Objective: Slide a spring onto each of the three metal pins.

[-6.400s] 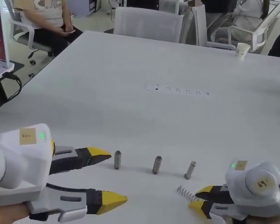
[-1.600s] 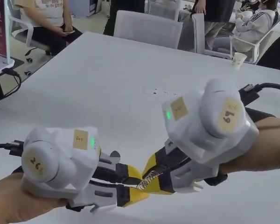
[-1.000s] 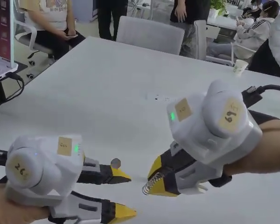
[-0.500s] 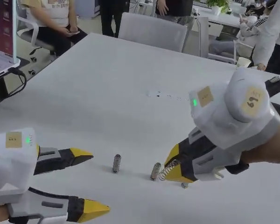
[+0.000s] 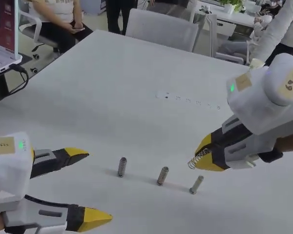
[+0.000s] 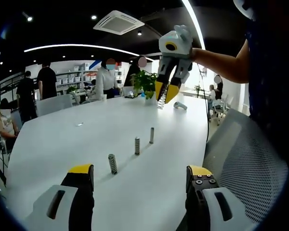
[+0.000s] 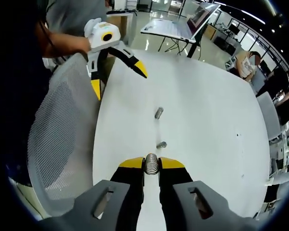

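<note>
Head view: left claw (image 5: 97, 186) at 7 o'clock, nearest, jaws wide apart, nothing between them, hovering over the worktop (image 5: 112, 92). Same in the left gripper view (image 6: 139, 170).

Row of three pins at 6 o'clock, running 9 to 3. The left pin (image 5: 122, 166) and middle pin (image 5: 162, 175) each carry a spring. The bare pin (image 5: 196, 184) is at the 3 o'clock end.

Right claw (image 5: 205, 157) at 4 o'clock, clamped on a spring (image 5: 198, 157). The spring's free end sticks out past the tips toward 9. It sits just at 12 o'clock of the bare pin, not touching. The left gripper view puts that claw well above the worktop.

Right gripper view: spring (image 7: 152, 164) pinched between the tips, coil end-on.

Far: a chair (image 5: 161, 29) at 12, a seated person (image 5: 63, 19) at 11.
</note>
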Tool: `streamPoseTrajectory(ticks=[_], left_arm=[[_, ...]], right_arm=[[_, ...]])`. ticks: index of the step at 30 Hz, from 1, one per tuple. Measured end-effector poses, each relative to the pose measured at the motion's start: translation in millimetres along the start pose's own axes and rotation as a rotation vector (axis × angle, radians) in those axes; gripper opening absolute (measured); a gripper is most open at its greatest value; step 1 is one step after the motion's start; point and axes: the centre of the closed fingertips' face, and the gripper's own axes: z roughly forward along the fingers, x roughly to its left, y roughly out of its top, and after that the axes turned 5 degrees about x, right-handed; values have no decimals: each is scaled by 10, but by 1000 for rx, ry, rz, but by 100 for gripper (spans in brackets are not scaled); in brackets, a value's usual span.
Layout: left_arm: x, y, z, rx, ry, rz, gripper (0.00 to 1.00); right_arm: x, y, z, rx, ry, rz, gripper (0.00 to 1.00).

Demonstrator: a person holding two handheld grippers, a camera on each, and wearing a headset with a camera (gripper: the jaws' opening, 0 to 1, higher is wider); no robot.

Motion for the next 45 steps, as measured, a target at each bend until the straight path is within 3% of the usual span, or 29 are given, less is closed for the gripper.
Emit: streamPoseTrajectory(ticks=[7,11,18,27,45], left_arm=[[17,-35,-17,8,5,-7,76],[17,-32,-9,12,2,-6,76],[5,-9,-3,11,-2,-6,76],[16,-32,-35,14,4,-11,75],[24,-58,-38,22,4,-12,73]], right_arm=[[-184,-286,61,79,-25,31,8],[-236,-449,171,143,-11,37,8],[-297,-575,374,194,25,46,8],[-283,-650,563,202,68,69,8],[-309,-741,717,200,82,92,8]])
